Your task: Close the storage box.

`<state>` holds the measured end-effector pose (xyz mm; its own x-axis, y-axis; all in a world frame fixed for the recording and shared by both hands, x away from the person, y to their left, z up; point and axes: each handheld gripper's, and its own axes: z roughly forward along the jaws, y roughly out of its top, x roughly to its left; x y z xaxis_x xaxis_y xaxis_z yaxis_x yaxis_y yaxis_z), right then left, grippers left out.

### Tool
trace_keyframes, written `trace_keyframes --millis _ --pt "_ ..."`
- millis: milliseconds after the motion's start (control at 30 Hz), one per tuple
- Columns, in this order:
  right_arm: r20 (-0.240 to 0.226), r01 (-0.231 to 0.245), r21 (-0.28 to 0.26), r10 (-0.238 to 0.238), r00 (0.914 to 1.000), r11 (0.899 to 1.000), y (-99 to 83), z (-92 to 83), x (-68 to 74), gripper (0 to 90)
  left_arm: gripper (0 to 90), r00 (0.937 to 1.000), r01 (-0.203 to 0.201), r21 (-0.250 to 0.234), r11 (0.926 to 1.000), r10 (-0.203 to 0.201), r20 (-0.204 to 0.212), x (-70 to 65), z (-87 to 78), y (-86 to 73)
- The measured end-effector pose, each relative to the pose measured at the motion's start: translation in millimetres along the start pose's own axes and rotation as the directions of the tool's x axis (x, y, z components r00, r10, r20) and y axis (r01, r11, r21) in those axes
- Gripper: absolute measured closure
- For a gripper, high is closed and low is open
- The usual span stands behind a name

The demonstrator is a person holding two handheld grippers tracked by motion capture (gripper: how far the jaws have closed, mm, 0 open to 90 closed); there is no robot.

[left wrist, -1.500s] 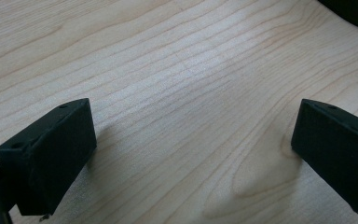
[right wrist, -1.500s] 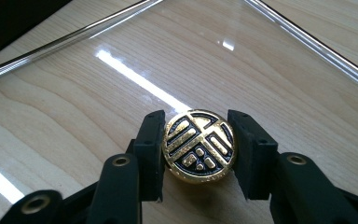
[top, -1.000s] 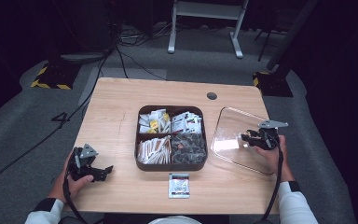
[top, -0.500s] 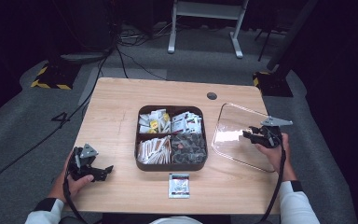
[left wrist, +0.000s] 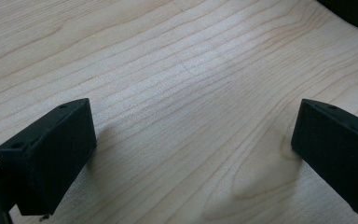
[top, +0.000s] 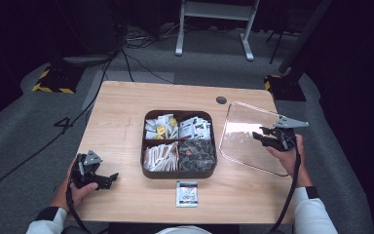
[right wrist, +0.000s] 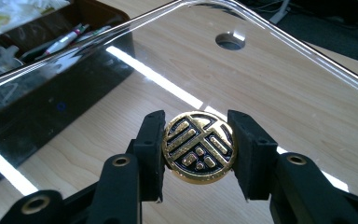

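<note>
Firmly clamped on the round gold knob [right wrist: 199, 147], the right hand-held gripper [right wrist: 199, 154] holds the clear, glossy plastic lid [top: 246, 136] tilted above the wooden desk [top: 121, 117], just right of the dark four-compartment sachet box [top: 178, 142]. Seating it likely calls for levelling and squaring over the rim; the left hand-held gripper [left wrist: 193, 154] rests released, jaws empty.

I see a brown four-compartment tray [top: 147, 146] of packets mid-table [top: 121, 112], a lone sachet [top: 187, 193] just beside its near wall by the front edge, and a round hole [top: 221, 100] toward the far right corner.
</note>
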<state>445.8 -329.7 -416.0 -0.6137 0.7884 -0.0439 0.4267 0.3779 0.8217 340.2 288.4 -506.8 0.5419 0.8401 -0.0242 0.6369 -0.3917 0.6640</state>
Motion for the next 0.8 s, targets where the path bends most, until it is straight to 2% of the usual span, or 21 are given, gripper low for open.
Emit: trace_keyframes --millis 367,467,800 --pt "-0.018 0.033 -0.009 -0.033 0.9993 0.999 22.0 2.1 14.9 59.3 0.1 1.0000 0.000 0.000 1.0000 0.000 -0.001 -0.1 0.0 0.0" --pt "-0.042 0.035 -0.017 -0.036 0.9985 0.999 32.2 6.4 21.4 59.3 0.1 1.0000 0.001 0.000 1.0000 -0.001 -0.001 -0.1 0.0 0.0" --pt "-0.079 0.063 -0.013 -0.064 0.9949 0.998 47.9 22.0 41.7 59.3 0.1 1.0000 0.003 0.000 1.0000 -0.003 -0.001 -0.3 -0.1 -0.1"
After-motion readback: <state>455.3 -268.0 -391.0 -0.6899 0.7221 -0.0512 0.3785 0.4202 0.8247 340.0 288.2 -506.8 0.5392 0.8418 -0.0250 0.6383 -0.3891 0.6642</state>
